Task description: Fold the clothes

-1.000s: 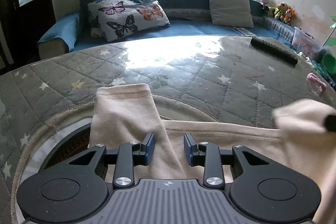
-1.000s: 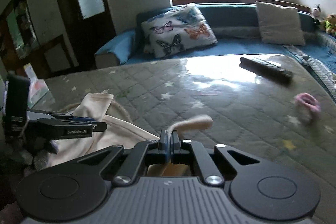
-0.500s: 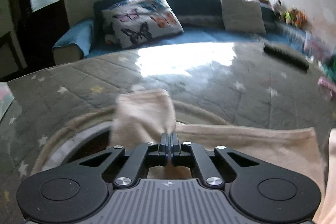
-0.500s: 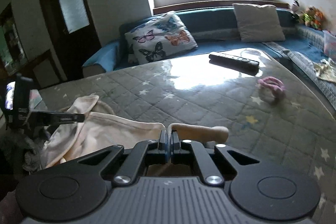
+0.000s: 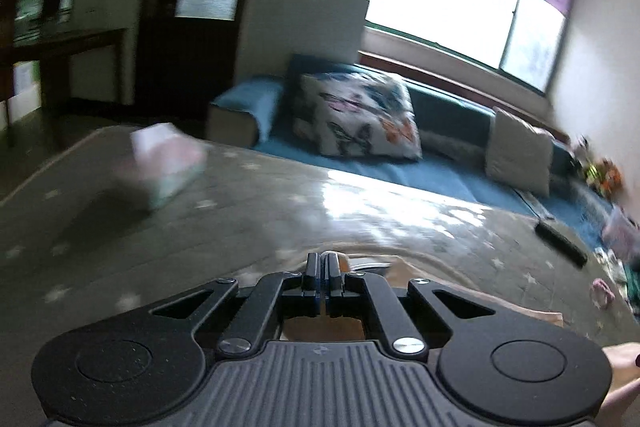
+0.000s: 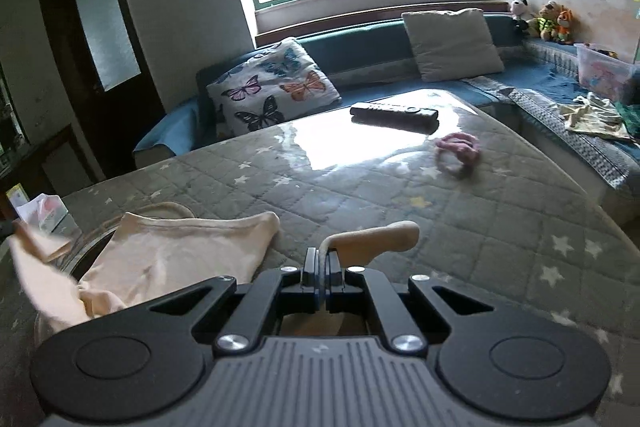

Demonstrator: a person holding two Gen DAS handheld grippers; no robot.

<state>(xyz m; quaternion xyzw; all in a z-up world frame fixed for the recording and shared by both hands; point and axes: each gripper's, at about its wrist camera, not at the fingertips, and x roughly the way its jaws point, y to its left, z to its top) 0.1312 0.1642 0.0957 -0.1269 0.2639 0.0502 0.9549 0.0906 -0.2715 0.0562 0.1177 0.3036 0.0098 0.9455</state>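
Note:
A cream garment [image 6: 176,255] lies on the grey star-quilted table [image 6: 440,227] in the right wrist view, spread to the left of my right gripper. My right gripper [image 6: 321,259] is shut on a cream sleeve end [image 6: 380,237] that pokes out to the right of the jaws. My left gripper [image 5: 322,265] is shut on the garment; only a sliver of cream cloth [image 5: 404,273] shows past its jaws, and that view is blurred. At the far left of the right wrist view a lifted cream part [image 6: 36,259] of the garment hangs blurred.
A black remote [image 6: 394,113] and a pink hair tie [image 6: 458,145] lie on the far part of the table. A tissue box [image 6: 44,213] stands at its left edge; it also shows in the left wrist view [image 5: 168,159]. A blue sofa with a butterfly cushion [image 6: 272,91] stands behind.
My left gripper closed on the garment a second ago and has since lifted and swung left, view blurred. My right gripper stays shut on the sleeve end and has drawn it right.

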